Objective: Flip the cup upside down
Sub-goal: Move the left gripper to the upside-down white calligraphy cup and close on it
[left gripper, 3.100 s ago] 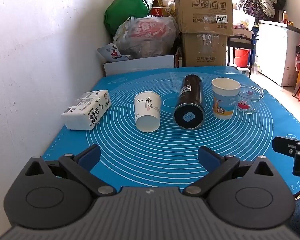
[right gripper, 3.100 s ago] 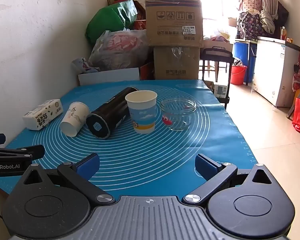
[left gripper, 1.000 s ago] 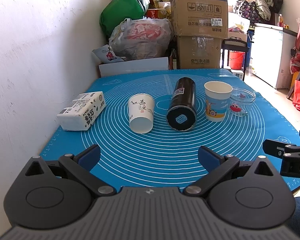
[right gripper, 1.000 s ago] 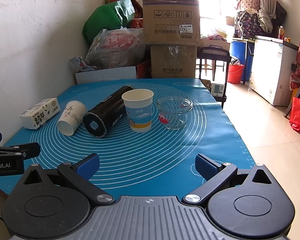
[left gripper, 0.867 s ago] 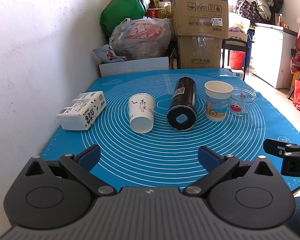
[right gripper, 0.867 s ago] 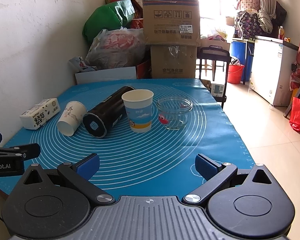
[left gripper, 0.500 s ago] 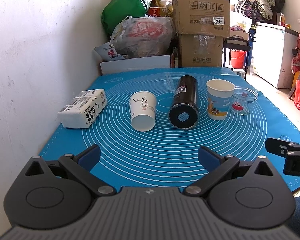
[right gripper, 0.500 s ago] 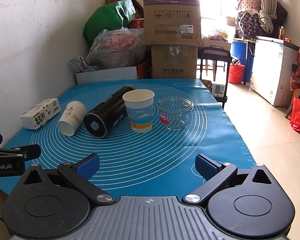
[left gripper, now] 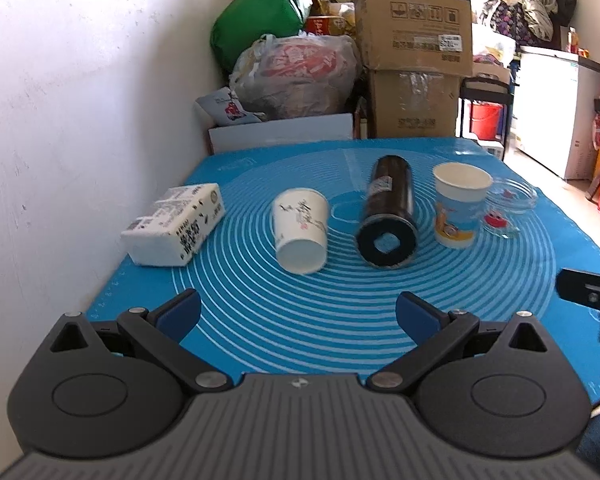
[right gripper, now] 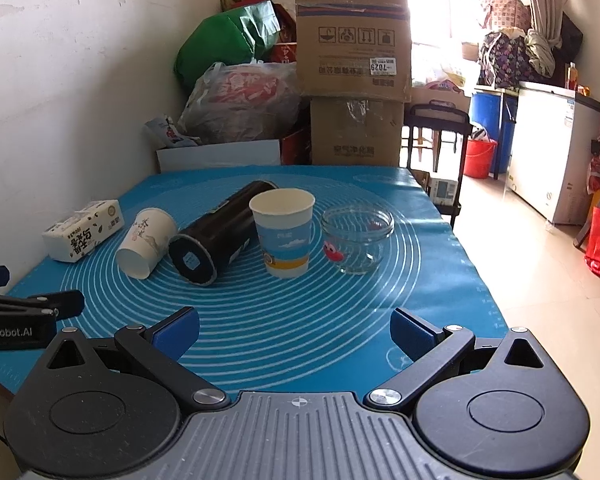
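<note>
Both sets of tongs hung wide apart and empty over the near edge of the counter (left gripper: 540,264), the left tongs (left gripper: 298,312) having crept slightly closer to the row of objects than half a second earlier, while the right tongs (right gripper: 294,326) had barely shifted. Nothing on the blue mat had been touched or moved, so the flip had evidently not begun and the approach was only starting.

The likely target, an upright paper cup (right gripper: 283,230) with a blue cartoon print and an orange band near its base, stood mouth-up near the middle of the mat, almost straight ahead of the right tongs. It appeared empty, light and easily crushed. Just to its left lay a black flask (right gripper: 216,236) on its side; just to its right stood a clear glass jar (right gripper: 356,238). Further left, a white paper cup (left gripper: 300,230) lay tipped, base toward the camera, beside a tissue pack (left gripper: 176,230) near the wall.
</note>
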